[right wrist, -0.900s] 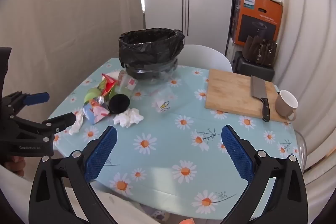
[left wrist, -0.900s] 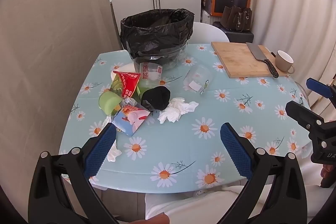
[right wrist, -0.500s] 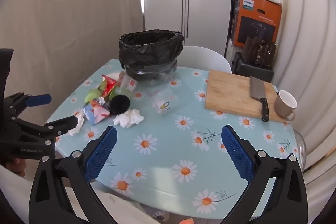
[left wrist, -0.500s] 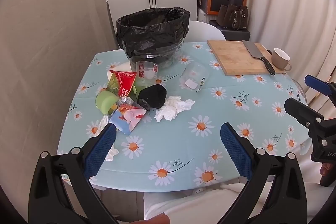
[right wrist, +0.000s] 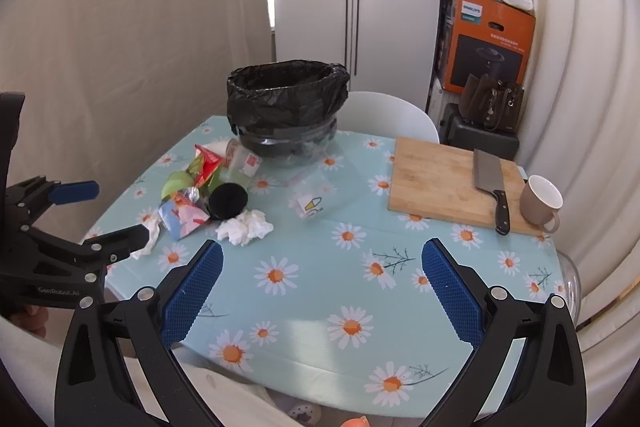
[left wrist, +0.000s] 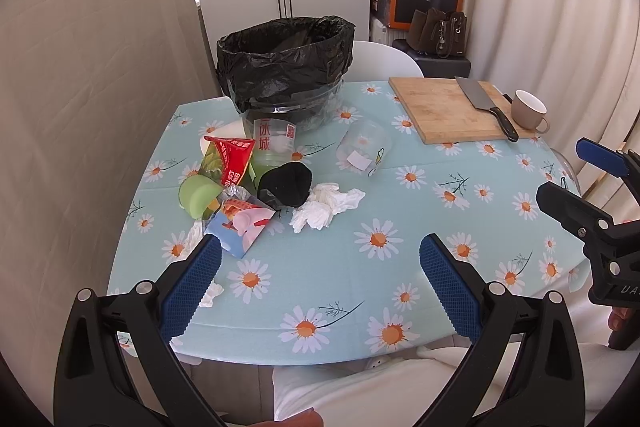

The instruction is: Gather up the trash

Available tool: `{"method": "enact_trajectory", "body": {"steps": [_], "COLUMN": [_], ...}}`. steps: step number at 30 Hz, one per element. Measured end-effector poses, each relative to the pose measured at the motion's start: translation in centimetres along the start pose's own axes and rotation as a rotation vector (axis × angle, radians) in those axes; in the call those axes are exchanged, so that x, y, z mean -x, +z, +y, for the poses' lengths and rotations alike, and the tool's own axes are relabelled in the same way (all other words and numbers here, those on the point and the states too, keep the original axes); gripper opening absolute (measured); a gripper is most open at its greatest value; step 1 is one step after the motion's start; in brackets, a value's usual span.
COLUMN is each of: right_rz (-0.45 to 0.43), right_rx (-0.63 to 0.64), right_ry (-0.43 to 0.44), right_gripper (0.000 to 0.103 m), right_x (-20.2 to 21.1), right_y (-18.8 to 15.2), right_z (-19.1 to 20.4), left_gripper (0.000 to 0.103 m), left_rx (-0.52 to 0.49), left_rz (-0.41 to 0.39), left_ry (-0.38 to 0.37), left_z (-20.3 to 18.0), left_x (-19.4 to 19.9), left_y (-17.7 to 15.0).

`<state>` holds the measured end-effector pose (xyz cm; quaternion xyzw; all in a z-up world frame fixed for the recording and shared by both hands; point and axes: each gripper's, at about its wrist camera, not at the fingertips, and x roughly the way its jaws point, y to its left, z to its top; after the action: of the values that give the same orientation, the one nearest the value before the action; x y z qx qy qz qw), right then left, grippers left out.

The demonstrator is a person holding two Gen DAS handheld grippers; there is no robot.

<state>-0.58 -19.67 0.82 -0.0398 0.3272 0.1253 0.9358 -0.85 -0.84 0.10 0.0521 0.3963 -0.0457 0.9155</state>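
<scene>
While above near table edge (left wrist: 320, 355) | left gripper (left wrist: 320, 259) nearer trash pile (left wrist: 256, 183), ahead-left | right gripper (right wrist: 322, 263) farther | both jaws wide, empty | bin (left wrist: 286, 67) beyond.

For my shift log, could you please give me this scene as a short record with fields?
bin: black-lined trash bin, far side of table, upright
trash pile: crumpled tissue, black cup, red wrapper, near the bin
clear cup: lying on its side
left gripper: open, empty
right gripper: open, empty
non-trash: cutting board, cleaver, mug
</scene>
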Motion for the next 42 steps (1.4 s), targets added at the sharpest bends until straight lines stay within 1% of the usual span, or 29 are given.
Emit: {"method": "enact_trajectory", "body": {"steps": [3,4,21,42], "right_rz": [-0.003,-0.003,-0.017,-0.020], "right_rx": [0.009,0.011,0.024,0.032], "right_ry": [0.004,0.007,0.006,0.011], "right_gripper": [0.095,0.095,0.095,0.095], "right_x": [0.13,0.14,0.43,0.25], "right_y": [-0.01,-0.04,-0.08,-0.10], "right_z": [0.15,0.18,0.34,0.07], "left_gripper": [0.097,0.097,0.097,0.097], "left_rx": [-0.007,-0.003,-0.003,-0.007], "left_rz": [0.002,0.003,0.003,0.015], "left_ry": [-0.009,-0.015,-0.011,-0.019], "left_z": [-0.32,0.39,0.19,-0.07], "left_x": [0.03,-0.19,0.42,0.24], "left_y": [-0.12,-0.06,-0.61,-0.42]}}
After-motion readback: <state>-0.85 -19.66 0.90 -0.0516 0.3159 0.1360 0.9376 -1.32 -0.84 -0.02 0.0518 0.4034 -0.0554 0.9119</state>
